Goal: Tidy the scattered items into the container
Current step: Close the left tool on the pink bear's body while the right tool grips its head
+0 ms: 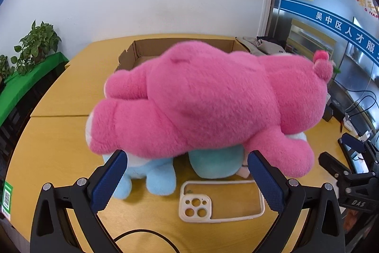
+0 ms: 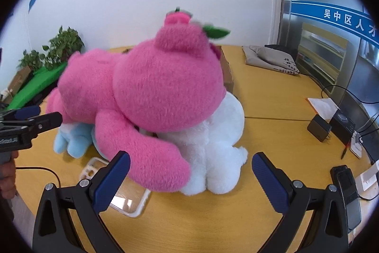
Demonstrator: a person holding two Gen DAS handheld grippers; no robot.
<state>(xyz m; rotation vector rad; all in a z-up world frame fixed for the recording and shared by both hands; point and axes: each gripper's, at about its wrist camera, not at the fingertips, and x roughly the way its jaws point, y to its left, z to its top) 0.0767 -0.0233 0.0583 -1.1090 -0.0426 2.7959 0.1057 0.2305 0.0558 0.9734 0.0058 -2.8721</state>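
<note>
The cardboard box (image 1: 184, 49) sits far ahead of the left tongs (image 1: 187, 172), behind the toys. Only its back wall and a bit of brown floor show, so I cannot tell what is inside.

Both tongs are wide apart and hold nothing. The big pink plush bear (image 1: 208, 106) lies just ahead of the left tongs, on top of a light blue plush toy (image 1: 154, 179) and a teal one (image 1: 215, 163). A clear phone case (image 1: 220, 203) lies on the bench (image 1: 59, 158) between the left tongs' fingers.

The right tongs (image 2: 190, 170) see a white plush toy (image 2: 220, 146) under the bear (the left view hides nearly all of it). Off to their right lie a black charger (image 2: 318, 128) and a grey cloth bag (image 2: 270, 58). The box is mostly hidden here.
</note>
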